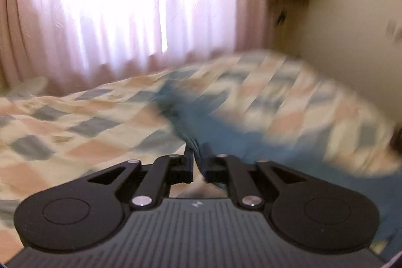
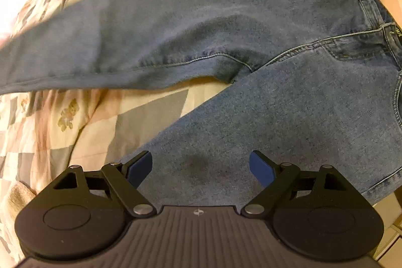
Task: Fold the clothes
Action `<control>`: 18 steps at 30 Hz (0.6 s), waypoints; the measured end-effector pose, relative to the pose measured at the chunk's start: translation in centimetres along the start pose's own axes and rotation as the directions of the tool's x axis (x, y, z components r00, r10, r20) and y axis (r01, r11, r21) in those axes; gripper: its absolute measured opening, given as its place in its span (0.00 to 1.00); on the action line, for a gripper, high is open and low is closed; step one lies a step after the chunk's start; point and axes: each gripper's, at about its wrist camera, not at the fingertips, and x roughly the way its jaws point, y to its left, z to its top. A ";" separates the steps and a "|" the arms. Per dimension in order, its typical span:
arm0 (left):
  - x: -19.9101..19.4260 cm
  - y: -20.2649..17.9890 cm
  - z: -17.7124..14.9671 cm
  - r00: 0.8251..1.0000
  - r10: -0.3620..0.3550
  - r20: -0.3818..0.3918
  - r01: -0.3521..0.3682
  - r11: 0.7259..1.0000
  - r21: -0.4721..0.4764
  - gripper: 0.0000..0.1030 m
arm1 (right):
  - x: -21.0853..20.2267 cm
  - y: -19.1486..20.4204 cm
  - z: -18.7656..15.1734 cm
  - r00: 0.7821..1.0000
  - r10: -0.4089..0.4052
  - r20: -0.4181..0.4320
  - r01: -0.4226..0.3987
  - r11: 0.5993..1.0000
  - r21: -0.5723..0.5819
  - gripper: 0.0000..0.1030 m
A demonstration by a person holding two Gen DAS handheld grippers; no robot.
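A pair of blue jeans [image 2: 251,16] lies spread on a bed, waistband at the upper right, the two legs splayed toward the left and toward me. My right gripper [image 2: 201,167] hovers open just above the near leg [image 2: 251,122], nothing between its blue pads [image 2: 140,168]. In the blurred left wrist view, my left gripper [image 1: 198,155] is shut on a bunched edge of the jeans [image 1: 201,122], and the denim trails away to the right.
The bed carries a patchwork quilt [image 2: 83,117] in pink, cream and grey squares. Pink curtains [image 1: 125,16] over a bright window stand behind the bed [image 1: 62,122]. A cream wall [image 1: 351,16] with something brown hanging on it is at the right.
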 end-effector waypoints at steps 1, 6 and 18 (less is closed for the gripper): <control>1.8 0.8 -1.8 0.995 0.042 -0.088 -0.044 0.999 -0.029 0.28 | -0.1 -0.1 -0.2 1.000 0.004 -0.001 -0.004 1.000 0.001 0.84; 8.7 6.4 -12.1 0.825 0.200 -0.528 -0.342 0.921 -0.185 0.17 | -0.5 -0.8 -1.3 1.000 0.009 -0.009 -0.009 1.000 0.013 0.84; 8.2 3.8 -11.2 0.885 0.031 -0.464 -0.205 0.922 -0.330 0.41 | -2.3 -2.9 -5.2 0.998 -0.059 0.011 0.059 0.998 0.013 0.84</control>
